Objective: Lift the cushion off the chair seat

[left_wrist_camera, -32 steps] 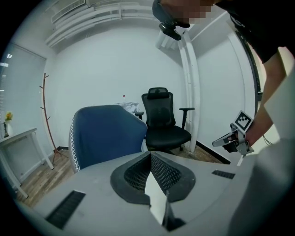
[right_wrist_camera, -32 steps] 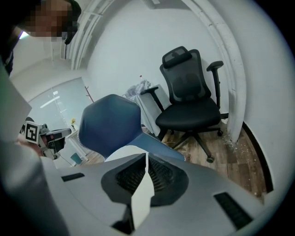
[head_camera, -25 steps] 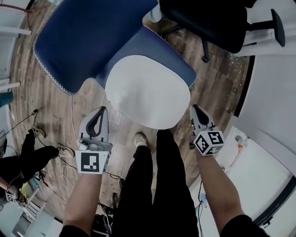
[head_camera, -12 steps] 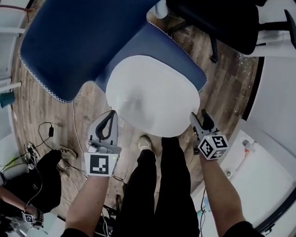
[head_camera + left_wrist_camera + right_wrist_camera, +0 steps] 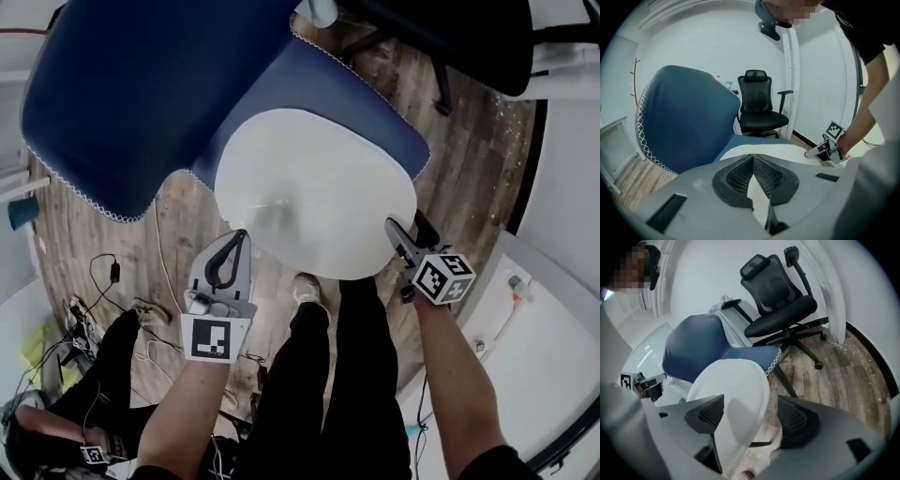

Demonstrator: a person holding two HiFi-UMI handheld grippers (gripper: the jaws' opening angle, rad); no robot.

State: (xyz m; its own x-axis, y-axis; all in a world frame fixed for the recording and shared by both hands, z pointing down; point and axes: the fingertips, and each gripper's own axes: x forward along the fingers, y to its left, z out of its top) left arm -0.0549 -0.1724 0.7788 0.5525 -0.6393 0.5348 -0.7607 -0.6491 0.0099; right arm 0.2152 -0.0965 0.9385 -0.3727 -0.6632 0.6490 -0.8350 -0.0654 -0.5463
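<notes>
Cushion (image 5: pixel 314 192), white, lies on blue chair seat (image 5: pixel 366 98).

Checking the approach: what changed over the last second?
Both grippers came in to the cushion: the left gripper to its near left edge, the right gripper to its right edge, where its jaws are opening with the edge between them. Left jaws stayed shut; the cushion stayed on the chair.

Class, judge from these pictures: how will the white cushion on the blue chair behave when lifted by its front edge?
Probably light: the cushion looks thin at its rim. Perhaps fairly stiff, as it seems to overhang the chair seat without drooping. Its smooth cover may slip in a grip.
</notes>
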